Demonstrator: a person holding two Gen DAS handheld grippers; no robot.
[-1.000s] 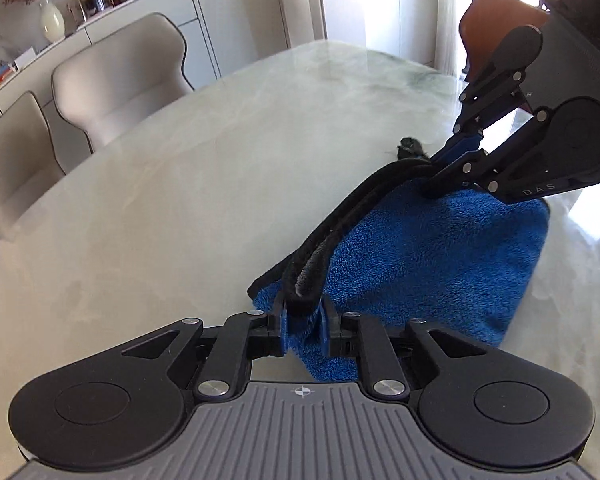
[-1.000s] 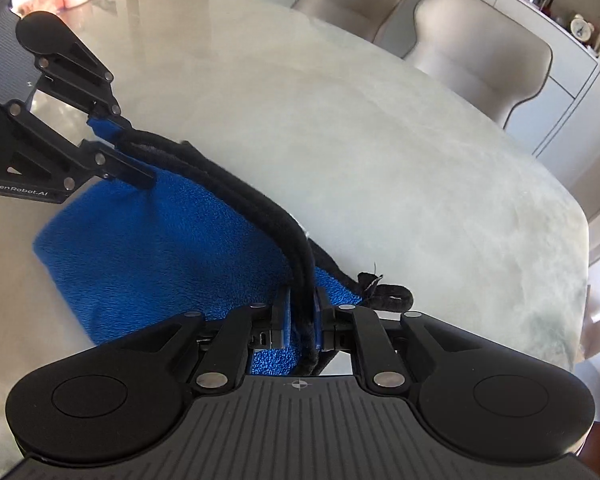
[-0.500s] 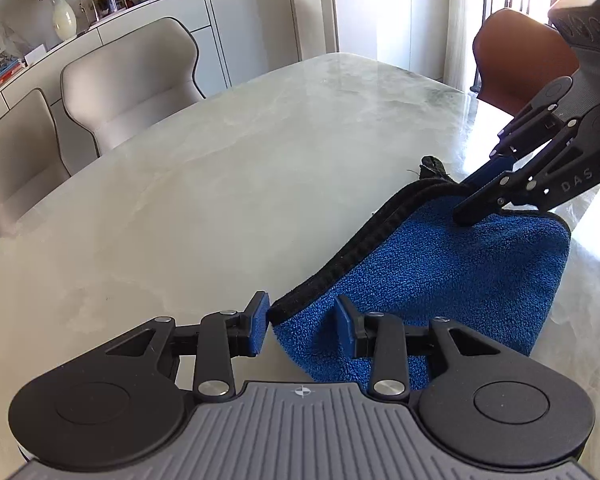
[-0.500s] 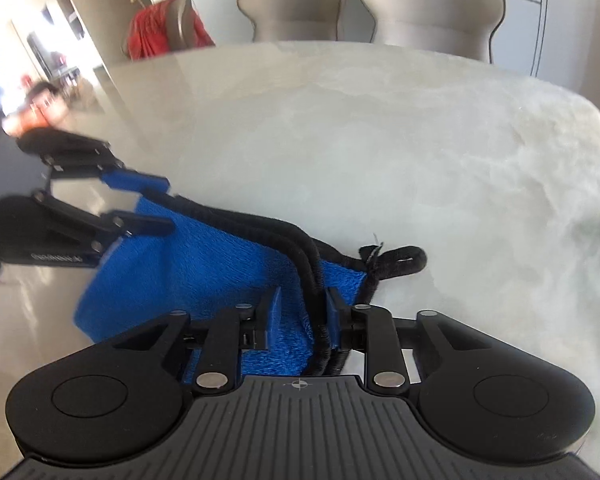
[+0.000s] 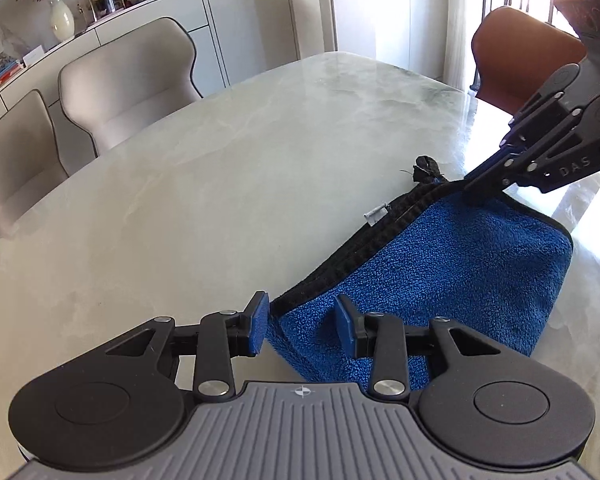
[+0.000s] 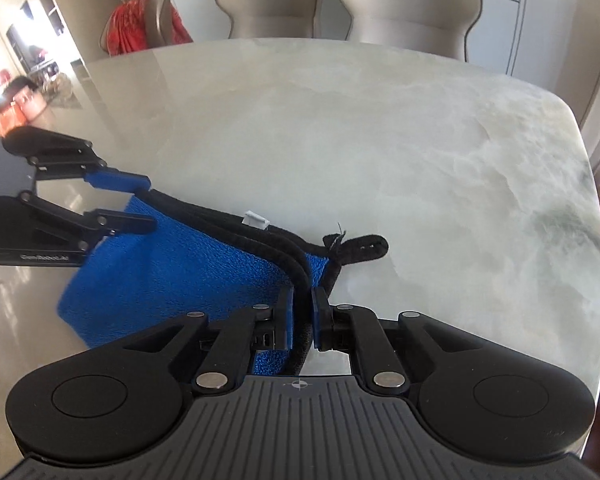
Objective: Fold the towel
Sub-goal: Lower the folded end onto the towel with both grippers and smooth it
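A blue towel (image 5: 452, 264) with black trim lies folded on the marble table (image 5: 220, 168). It also shows in the right wrist view (image 6: 180, 264). My left gripper (image 5: 302, 320) is open, its pads on either side of the towel's near corner without clamping it. It shows open in the right wrist view (image 6: 140, 204). My right gripper (image 6: 301, 316) has its jaws close around the black trimmed edge at the opposite corner. It shows in the left wrist view (image 5: 484, 188), fingertips on the towel's far edge. A black hanging loop (image 6: 360, 246) sticks out beside it.
Beige chairs (image 5: 128, 80) stand along the table's far side, and a brown chair (image 5: 524, 60) at its end. A sideboard with a vase (image 5: 62, 20) stands behind. A chair draped in red cloth (image 6: 144, 24) is at the back left.
My left gripper has opened and let go of the towel's edge. The towel has dropped flat onto the table. My right gripper opened half a second ago and now stands narrower around the trim.
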